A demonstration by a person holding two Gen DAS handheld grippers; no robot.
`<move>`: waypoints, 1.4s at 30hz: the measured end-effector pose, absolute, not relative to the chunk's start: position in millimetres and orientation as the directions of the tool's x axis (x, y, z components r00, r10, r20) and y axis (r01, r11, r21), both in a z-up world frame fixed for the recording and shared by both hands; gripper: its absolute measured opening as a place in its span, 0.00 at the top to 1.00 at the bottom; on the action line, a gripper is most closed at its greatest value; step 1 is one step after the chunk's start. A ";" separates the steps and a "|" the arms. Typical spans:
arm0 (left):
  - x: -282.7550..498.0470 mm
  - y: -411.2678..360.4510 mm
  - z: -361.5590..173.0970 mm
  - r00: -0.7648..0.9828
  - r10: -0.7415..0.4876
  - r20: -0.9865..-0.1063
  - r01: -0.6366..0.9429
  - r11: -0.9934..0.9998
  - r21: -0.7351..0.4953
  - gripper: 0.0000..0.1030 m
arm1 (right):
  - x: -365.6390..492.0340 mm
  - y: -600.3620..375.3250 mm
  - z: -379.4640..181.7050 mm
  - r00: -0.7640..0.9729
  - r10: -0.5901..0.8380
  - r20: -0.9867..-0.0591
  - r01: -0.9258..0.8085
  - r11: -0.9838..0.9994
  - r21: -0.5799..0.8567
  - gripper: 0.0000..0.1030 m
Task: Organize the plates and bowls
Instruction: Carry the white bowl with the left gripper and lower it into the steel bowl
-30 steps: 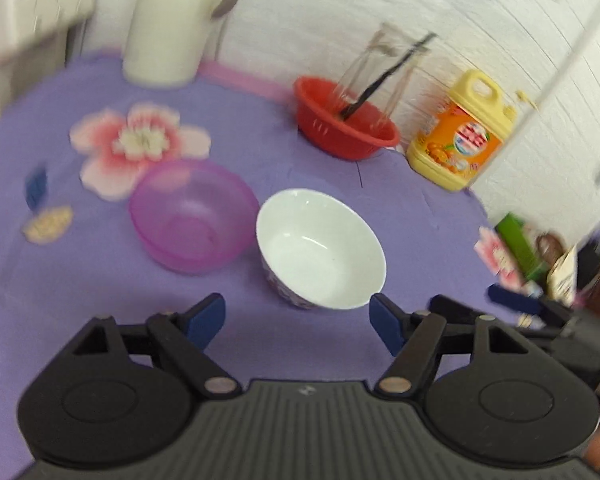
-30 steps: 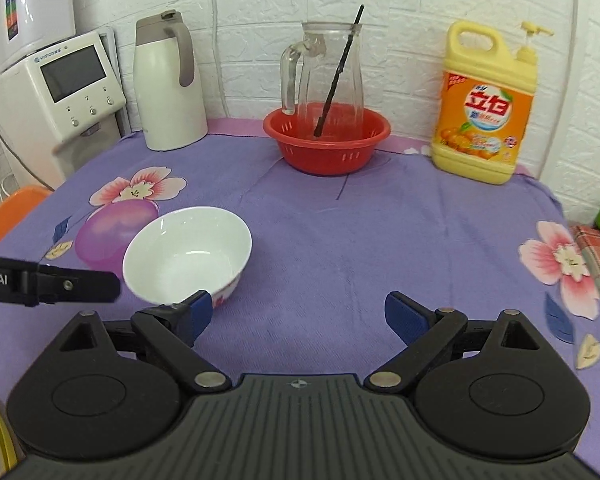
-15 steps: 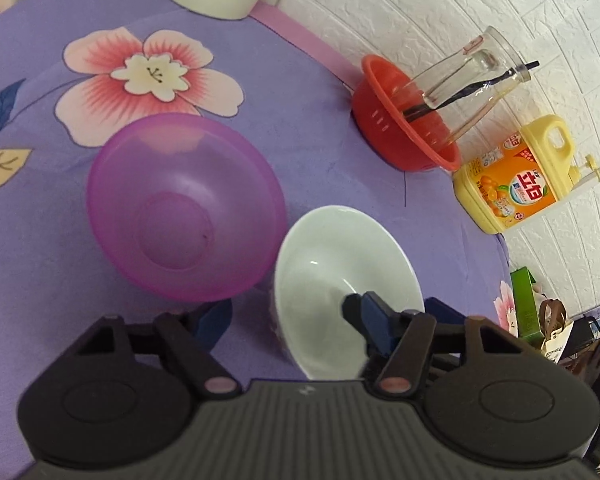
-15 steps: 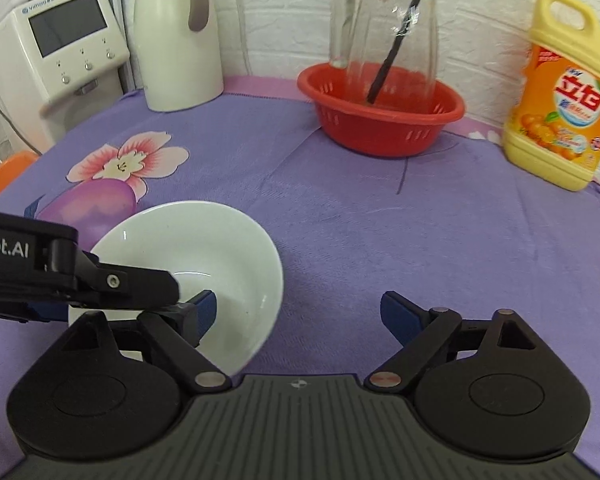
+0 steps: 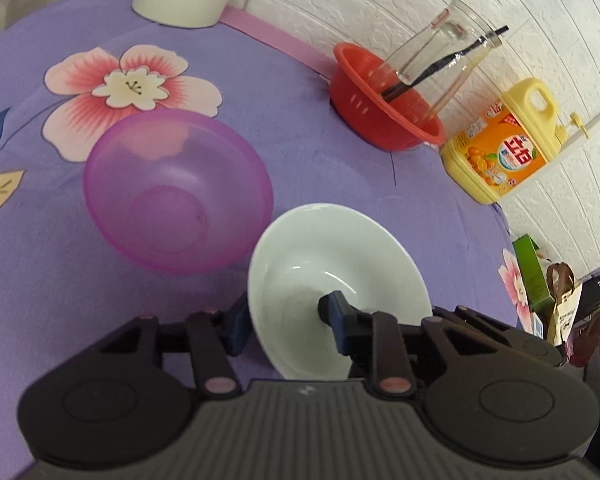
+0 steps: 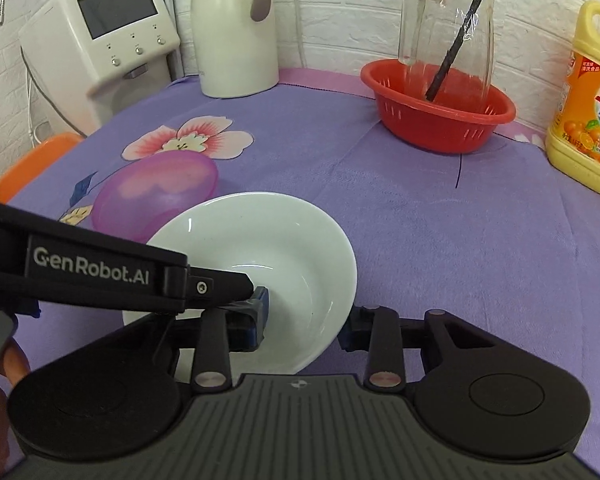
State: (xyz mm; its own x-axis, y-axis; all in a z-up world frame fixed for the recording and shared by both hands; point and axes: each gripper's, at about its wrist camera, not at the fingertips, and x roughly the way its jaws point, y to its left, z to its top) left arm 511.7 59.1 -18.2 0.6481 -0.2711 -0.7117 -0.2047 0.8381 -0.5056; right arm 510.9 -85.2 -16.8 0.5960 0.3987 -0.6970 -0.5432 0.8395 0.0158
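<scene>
A white bowl [image 5: 336,280] sits on the purple flowered cloth, just right of a translucent purple bowl [image 5: 176,196]. My left gripper [image 5: 284,320] straddles the white bowl's near-left rim, one finger outside and one inside, jaws narrowed around the wall. In the right wrist view my right gripper [image 6: 304,320] straddles the white bowl's [image 6: 284,256] near-right rim, one finger inside and one outside. The left gripper's body [image 6: 100,276] crosses in from the left. The purple bowl [image 6: 156,196] lies behind it.
A red basket [image 6: 440,120] holding a glass jug [image 6: 448,32] stands at the back. A yellow detergent bottle [image 6: 588,120] is at the right. A white kettle [image 6: 232,28] and a water dispenser [image 6: 100,40] stand at the back left.
Both grippers have moved in onto the white bowl and narrowed around its rim from opposite sides. The bowls have not visibly shifted.
</scene>
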 end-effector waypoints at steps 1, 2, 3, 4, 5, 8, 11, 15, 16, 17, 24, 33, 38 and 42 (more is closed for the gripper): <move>507.0 57.8 -17.7 0.645 -0.271 -0.714 -0.200 0.842 -0.501 0.74 | 506.5 -86.2 -16.7 0.594 0.398 -0.699 -0.546 0.838 0.013 0.41; 502.2 56.1 -16.5 0.645 -0.271 -0.715 -0.195 0.846 -0.497 0.74 | 501.6 -87.2 -15.8 0.594 0.398 -0.700 -0.548 0.837 0.011 0.41; 494.9 52.9 -14.4 0.648 -0.268 -0.713 -0.184 0.853 -0.489 0.74 | 495.9 -88.4 -14.4 0.596 0.397 -0.698 -0.549 0.836 0.007 0.41; 488.8 49.4 -12.1 0.653 -0.263 -0.710 -0.173 0.861 -0.478 0.74 | 489.4 -90.4 -12.6 0.600 0.396 -0.695 -0.550 0.835 0.001 0.41; 483.4 45.5 -9.5 0.659 -0.255 -0.707 -0.163 0.870 -0.466 0.74 | 483.1 -92.4 -11.0 0.605 0.393 -0.692 -0.549 0.836 -0.006 0.41; 465.8 35.3 -3.3 0.668 -0.255 -0.699 -0.150 0.874 -0.462 0.74 | 466.0 -98.9 -4.6 0.621 0.382 -0.684 -0.543 0.840 -0.023 0.41; 447.4 24.3 6.2 0.678 -0.261 -0.687 -0.127 0.879 -0.459 0.74 | 444.8 -107.5 4.1 0.645 0.371 -0.668 -0.532 0.846 -0.044 0.41; 418.1 5.0 22.1 0.700 -0.269 -0.662 -0.087 0.887 -0.453 0.75 | 412.1 -122.2 18.8 0.685 0.355 -0.636 -0.512 0.856 -0.074 0.40; 410.1 0.7 25.9 0.705 -0.274 -0.654 -0.075 0.888 -0.453 0.75 | 403.2 -126.0 22.5 0.696 0.350 -0.627 -0.506 0.858 -0.083 0.40; 402.4 -3.3 29.5 0.710 -0.278 -0.647 -0.063 0.890 -0.452 0.75 | 394.7 -129.8 25.8 0.707 0.345 -0.617 -0.501 0.861 -0.092 0.40; 343.9 -34.0 45.7 0.722 -0.306 -0.620 0.017 0.904 -0.426 0.75 | 332.5 -156.6 35.0 0.759 0.324 -0.565 -0.459 0.881 -0.112 0.40; 271.5 -65.4 19.5 0.666 -0.358 -0.655 0.112 0.915 -0.387 0.76 | 251.4 -179.9 3.1 0.784 0.278 -0.555 -0.397 0.911 -0.106 0.40; 245.0 -70.7 5.8 0.640 -0.378 -0.669 0.147 0.915 -0.376 0.76 | 218.9 -186.9 -14.1 0.797 0.266 -0.542 -0.365 0.927 -0.082 0.40; 237.5 -73.9 0.0 0.632 -0.379 -0.676 0.169 0.919 -0.357 0.76 | 206.7 -190.9 -22.9 0.806 0.262 -0.531 -0.336 0.941 -0.046 0.40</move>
State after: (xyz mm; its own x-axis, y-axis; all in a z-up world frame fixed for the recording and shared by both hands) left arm 237.5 -73.9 0.0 0.6325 -0.3789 -0.6756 0.1695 0.9187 -0.3566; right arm 206.7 -190.9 -22.9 0.8059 0.2617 -0.5311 -0.3358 0.9408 -0.0460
